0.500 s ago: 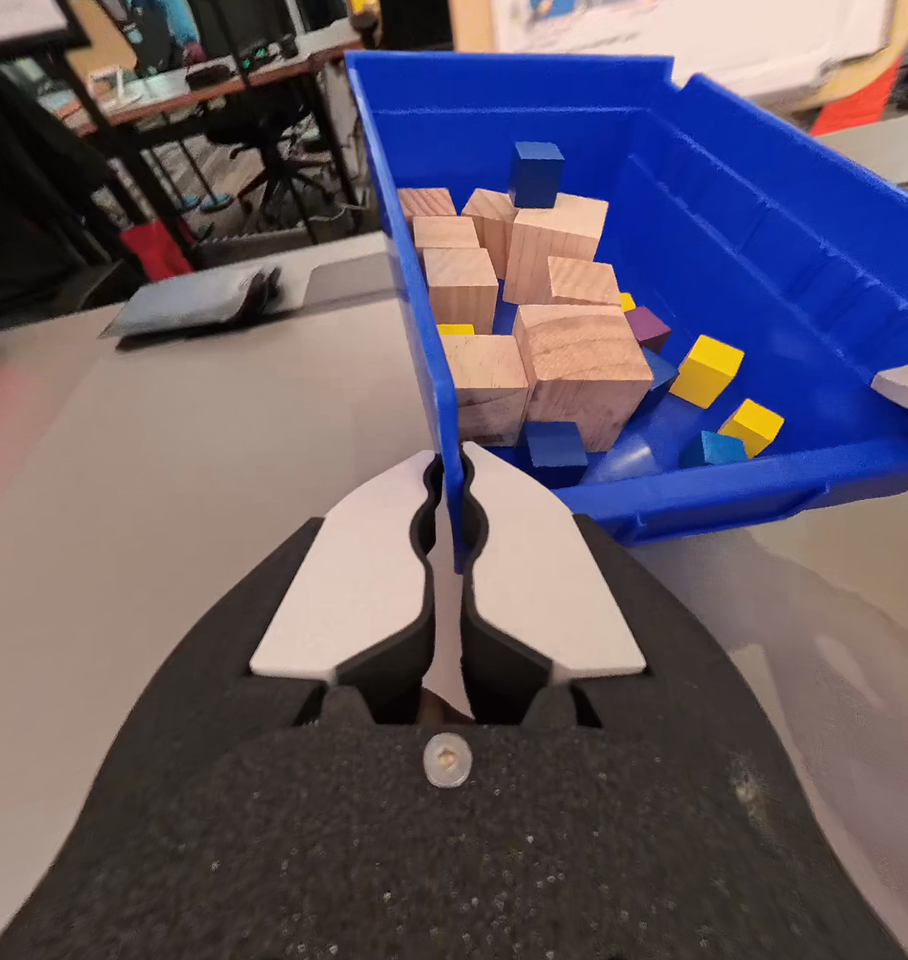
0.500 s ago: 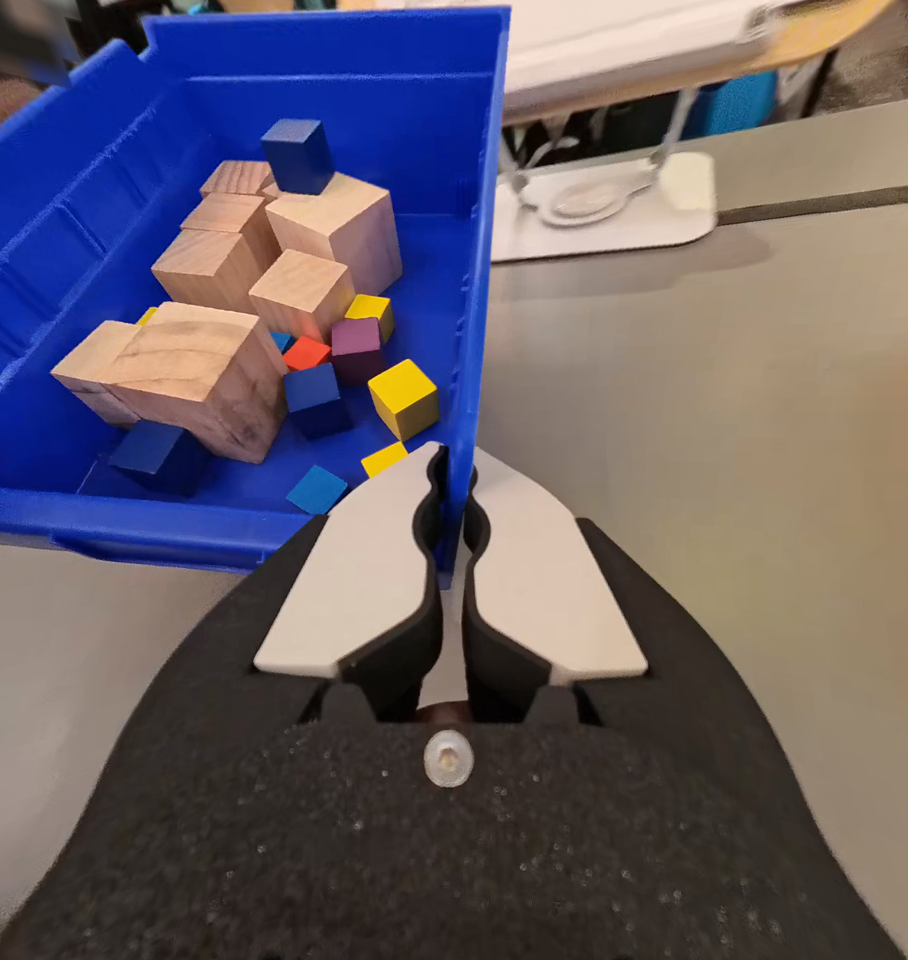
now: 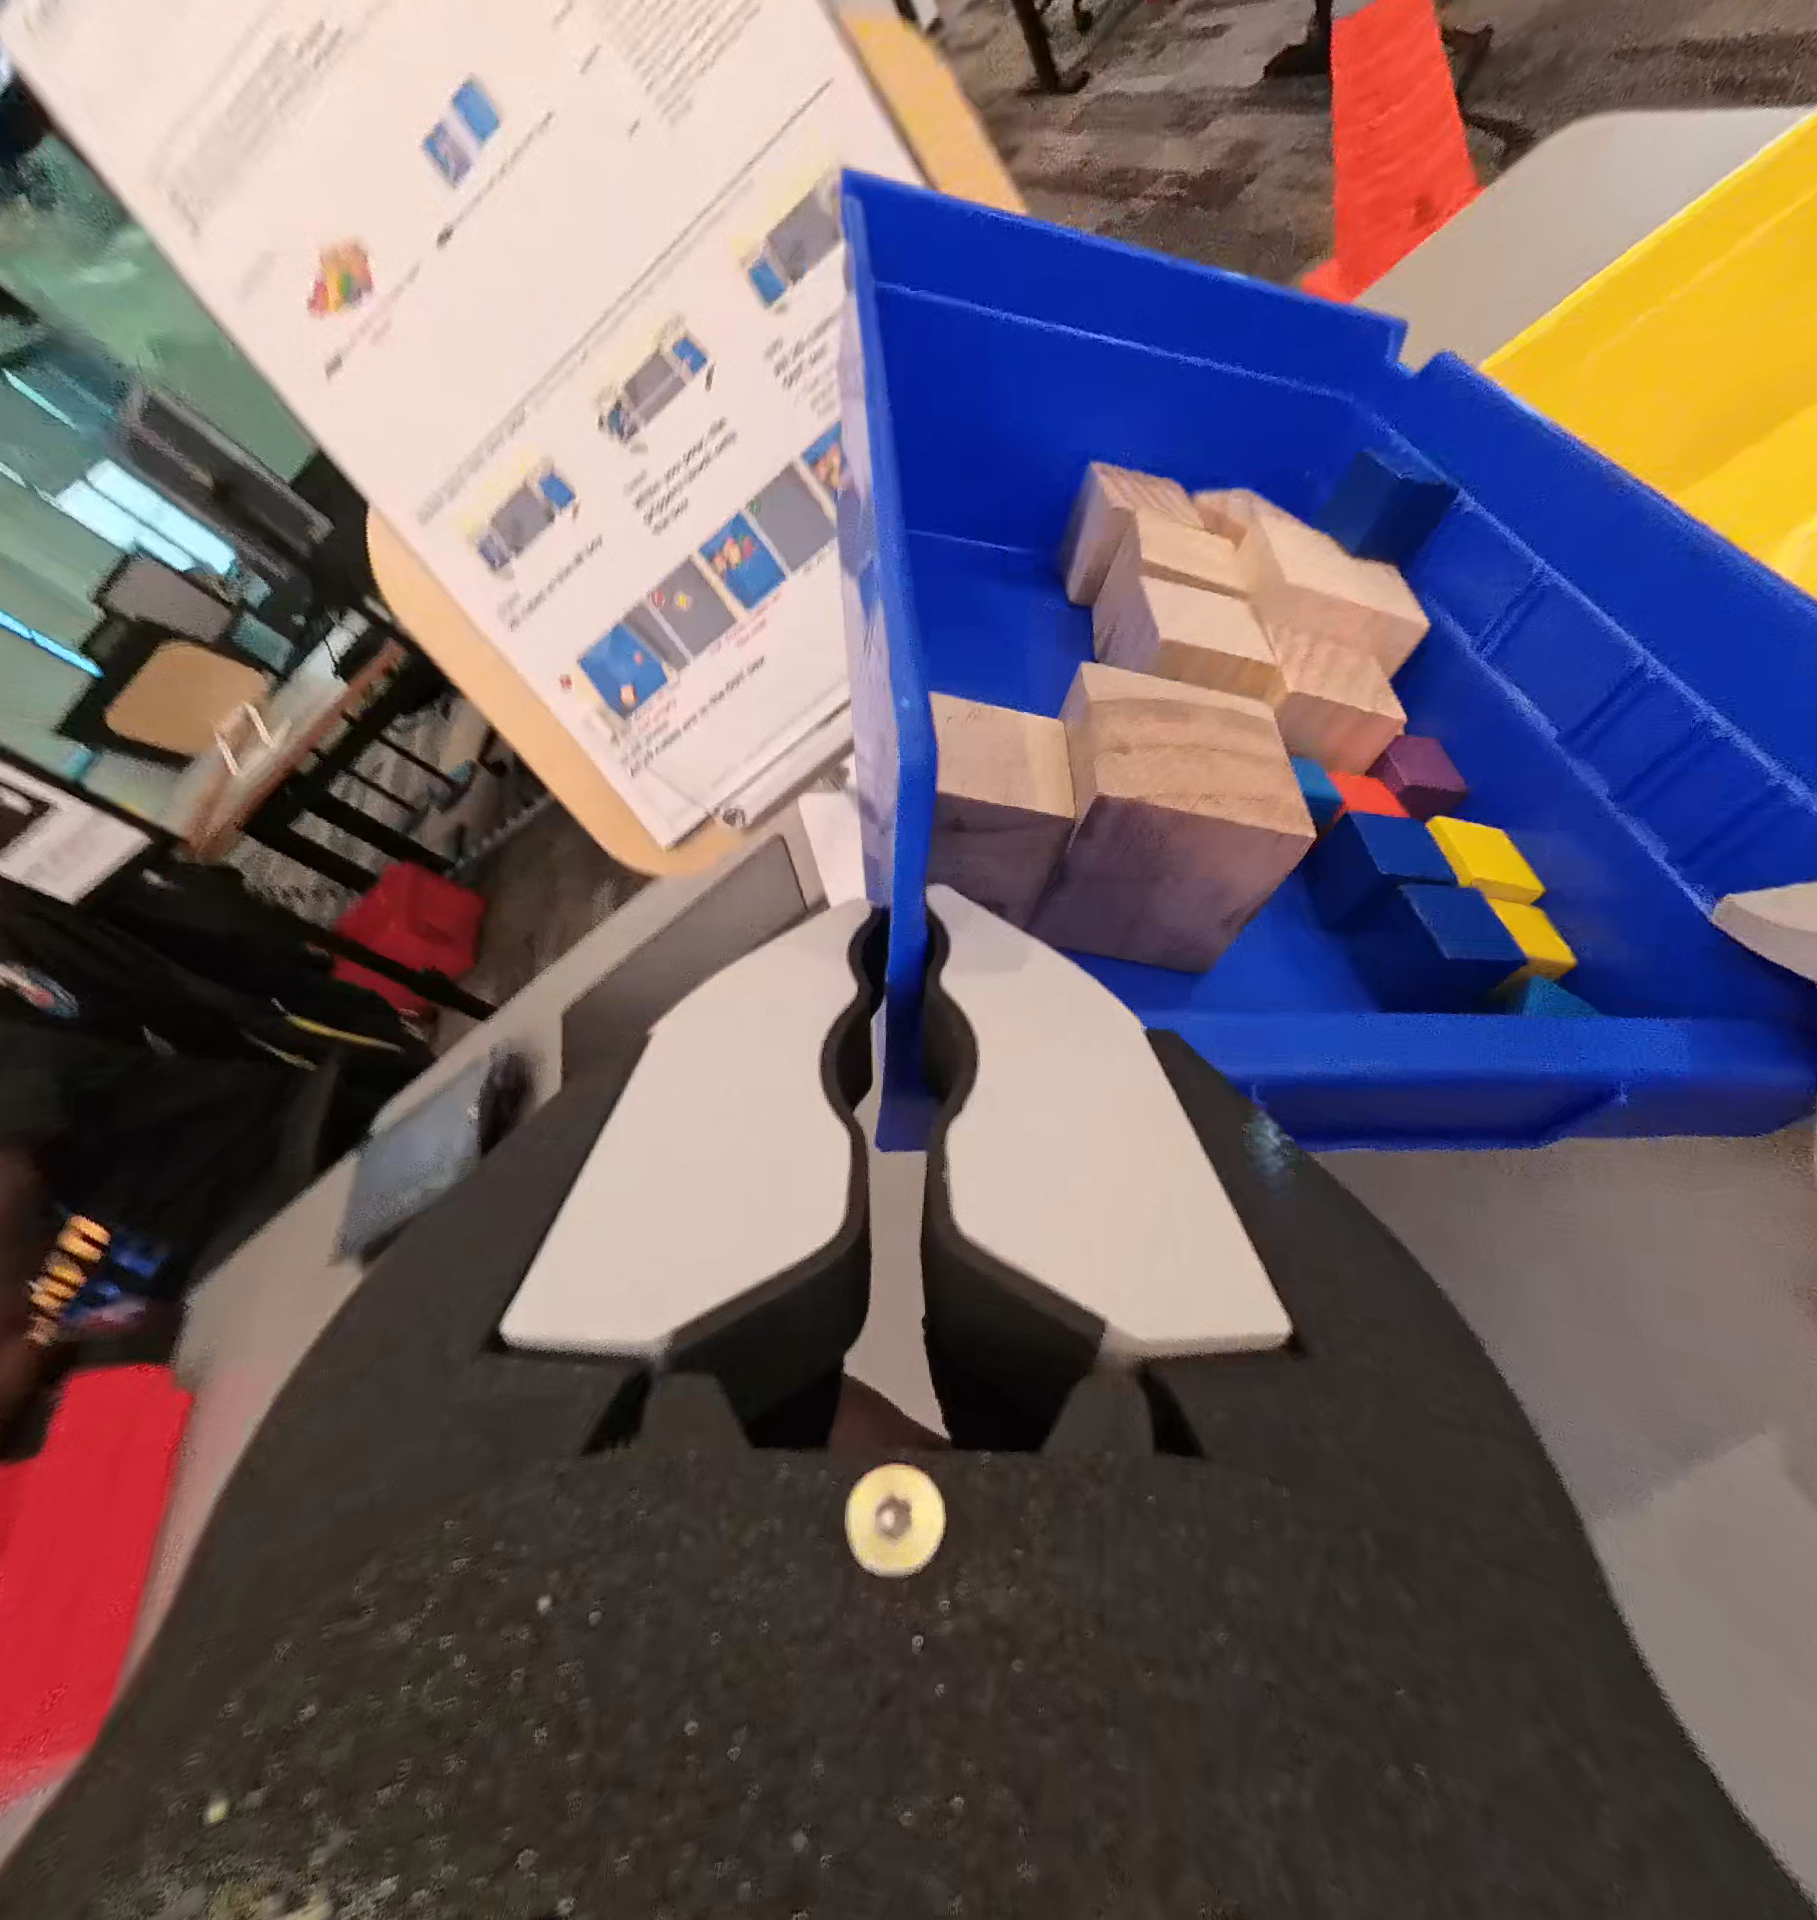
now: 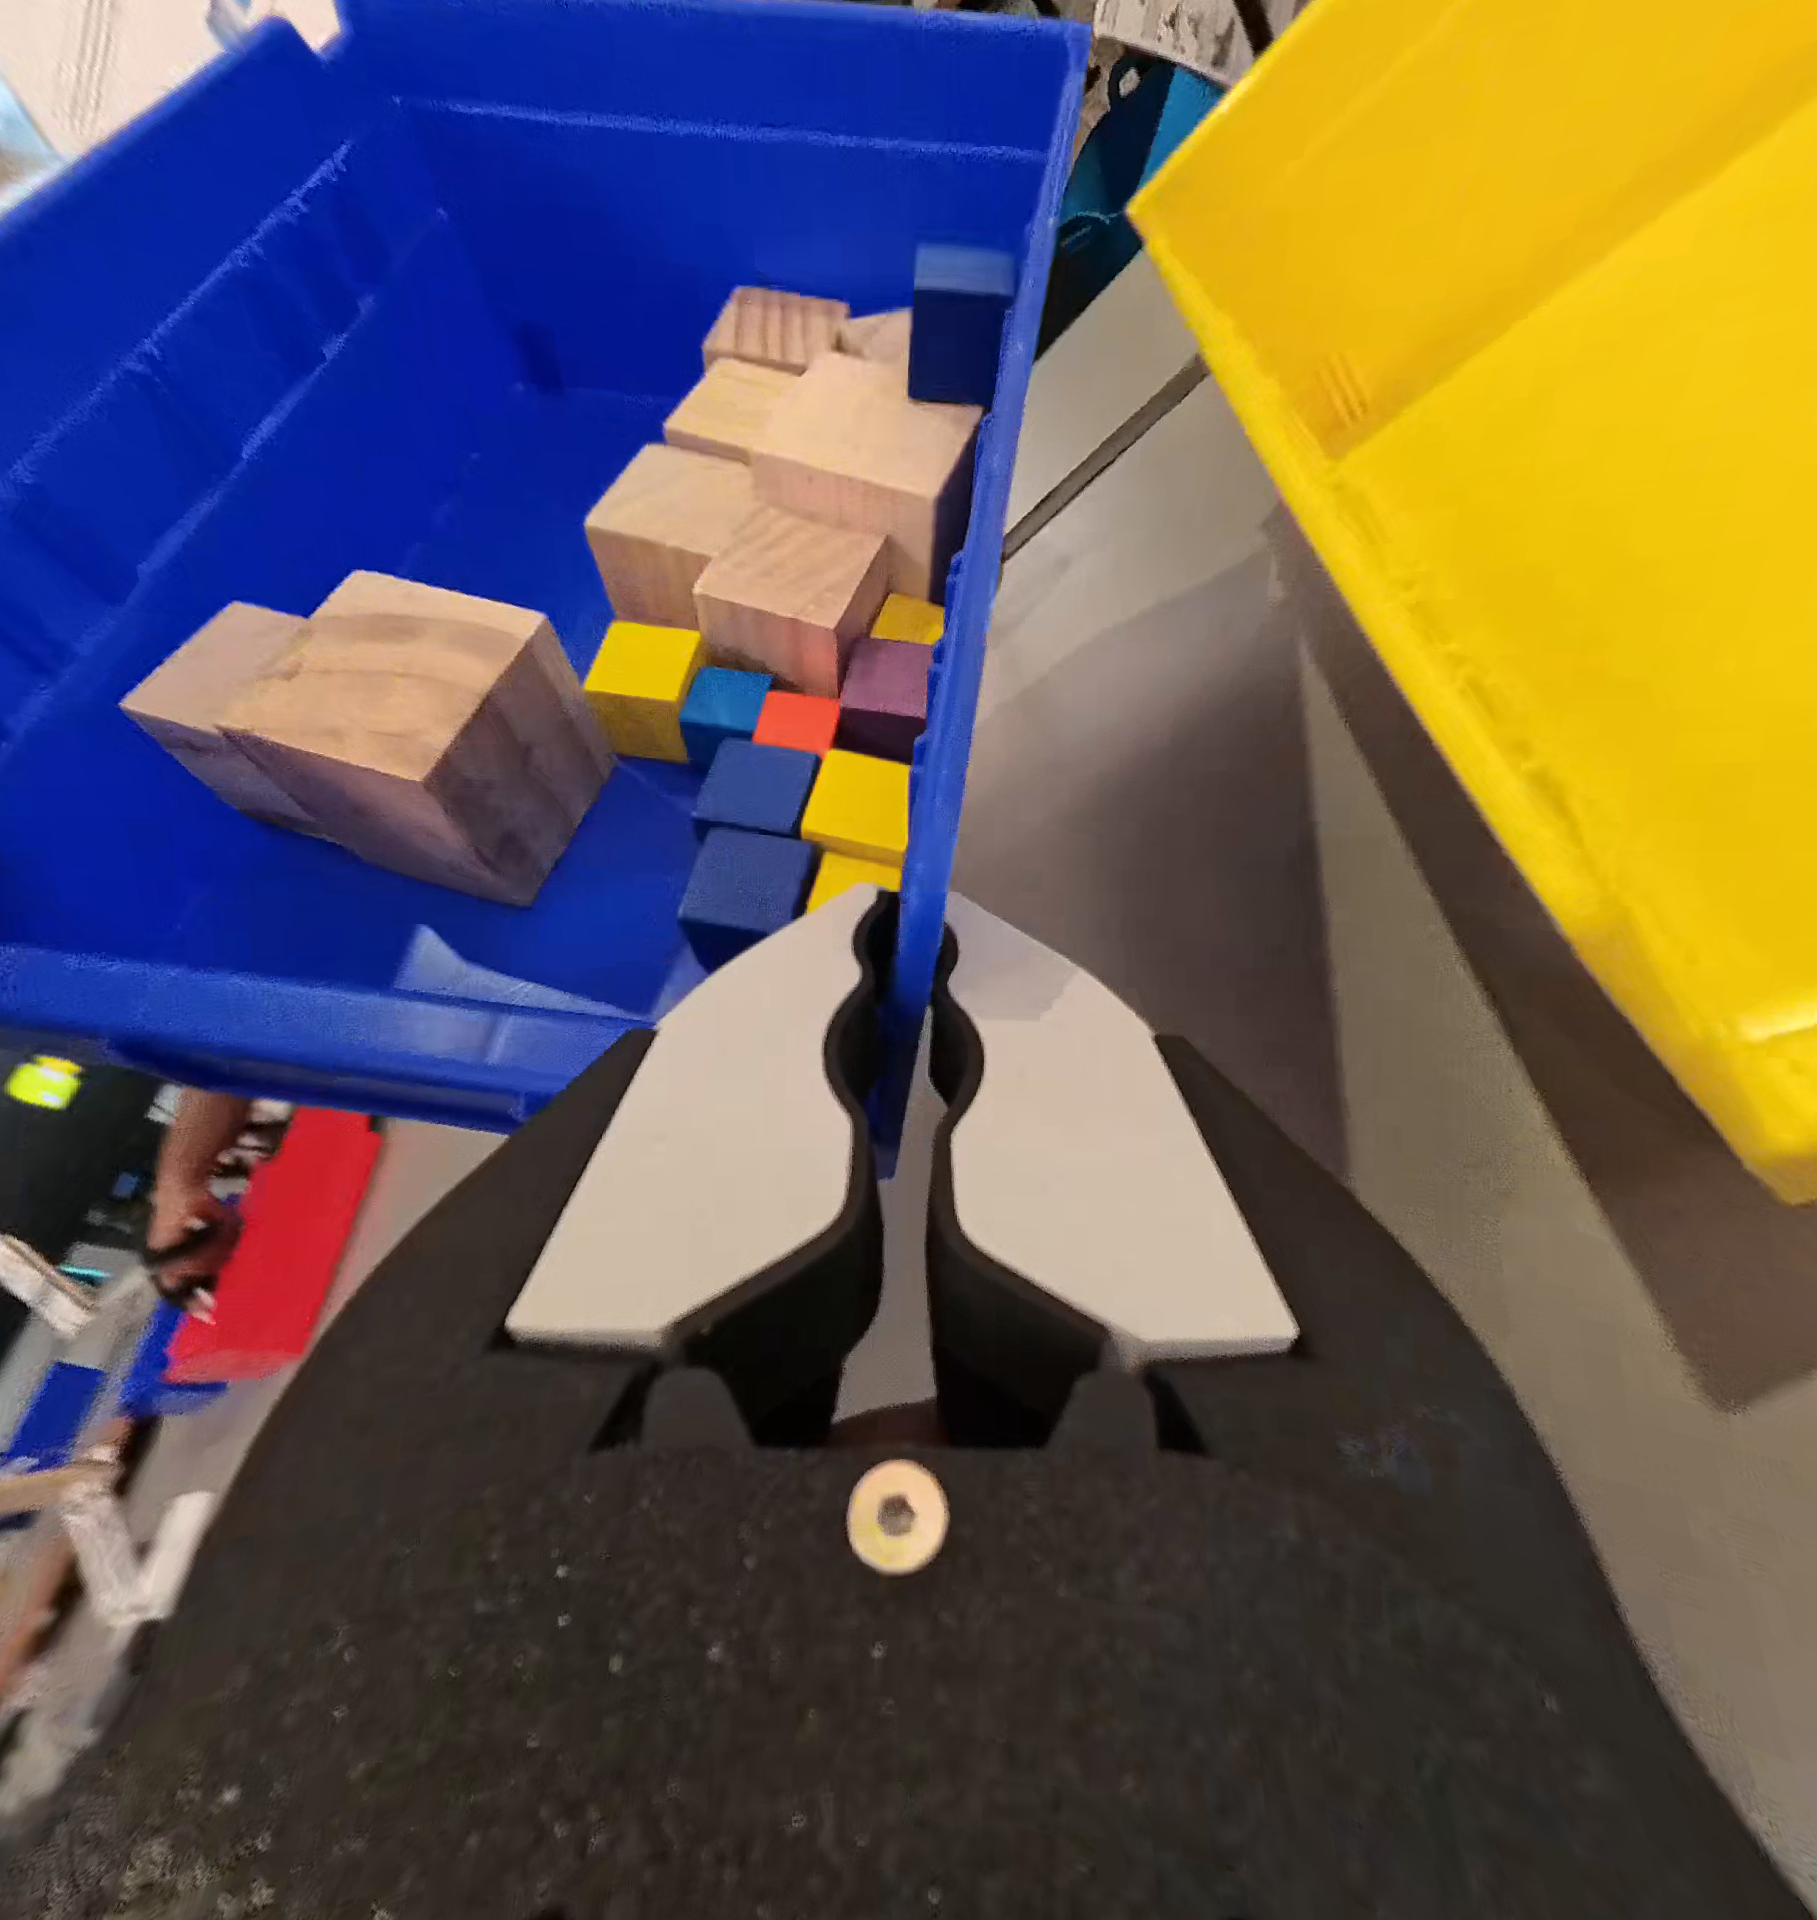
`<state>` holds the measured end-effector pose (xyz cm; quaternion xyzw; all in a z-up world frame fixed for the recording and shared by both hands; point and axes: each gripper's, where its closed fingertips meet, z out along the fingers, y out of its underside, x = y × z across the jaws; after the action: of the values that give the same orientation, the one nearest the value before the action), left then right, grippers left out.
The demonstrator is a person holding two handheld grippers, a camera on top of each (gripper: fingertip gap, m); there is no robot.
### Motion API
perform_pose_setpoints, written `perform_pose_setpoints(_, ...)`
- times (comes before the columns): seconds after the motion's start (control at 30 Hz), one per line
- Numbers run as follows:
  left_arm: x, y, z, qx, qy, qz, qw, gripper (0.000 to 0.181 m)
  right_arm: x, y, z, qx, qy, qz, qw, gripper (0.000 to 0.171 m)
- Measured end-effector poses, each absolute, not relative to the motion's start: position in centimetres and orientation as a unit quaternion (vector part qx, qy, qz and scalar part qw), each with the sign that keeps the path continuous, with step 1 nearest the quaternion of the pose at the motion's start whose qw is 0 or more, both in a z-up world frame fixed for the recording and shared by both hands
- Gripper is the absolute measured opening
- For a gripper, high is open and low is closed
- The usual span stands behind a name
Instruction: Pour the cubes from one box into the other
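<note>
Both claws – left [image 3: 902, 935], right [image 4: 909, 914] – clamped on tipped blue box [image 4: 260, 343]; cubes [image 4: 779, 582] slid toward yellow box [image 4: 1610, 623].

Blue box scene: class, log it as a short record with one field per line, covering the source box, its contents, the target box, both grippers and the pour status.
source: blue box, lifted and tilted
contents: wooden cubes and small coloured cubes, lying against the right wall
target: yellow box, to the right, no cubes visible inside
left gripper: clamped on the left wall
right gripper: clamped on the right wall
pour status: no cube has left the source
</note>
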<state>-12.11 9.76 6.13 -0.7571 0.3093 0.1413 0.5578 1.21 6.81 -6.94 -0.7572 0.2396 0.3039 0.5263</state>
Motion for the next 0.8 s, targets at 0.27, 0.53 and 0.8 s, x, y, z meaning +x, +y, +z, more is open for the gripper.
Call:
perform_pose_setpoints(0.27, -4.1, 10.5, 11.4, -0.687, 0.42, 0.23, 0.546, 0.005, 2.0, 7.1, -6.1, -0.687, 0.33, 0.412, 0.499, 0.003)
perform_pose_setpoints(0.53, 0.5, 10.0, 14.1, -0.639, 0.476, 0.268, 0.542, 0.005, 3.6, 6.5, -4.2, -0.63, 0.392, 0.451, 0.496, 0.004)
perform_pose_setpoints(0.8, 5.9, 10.1, 15.0, -0.601, 0.535, 0.317, 0.502, 0.005, 5.1, 6.4, -3.5, -0.591, 0.425, 0.497, 0.472, 0.005)
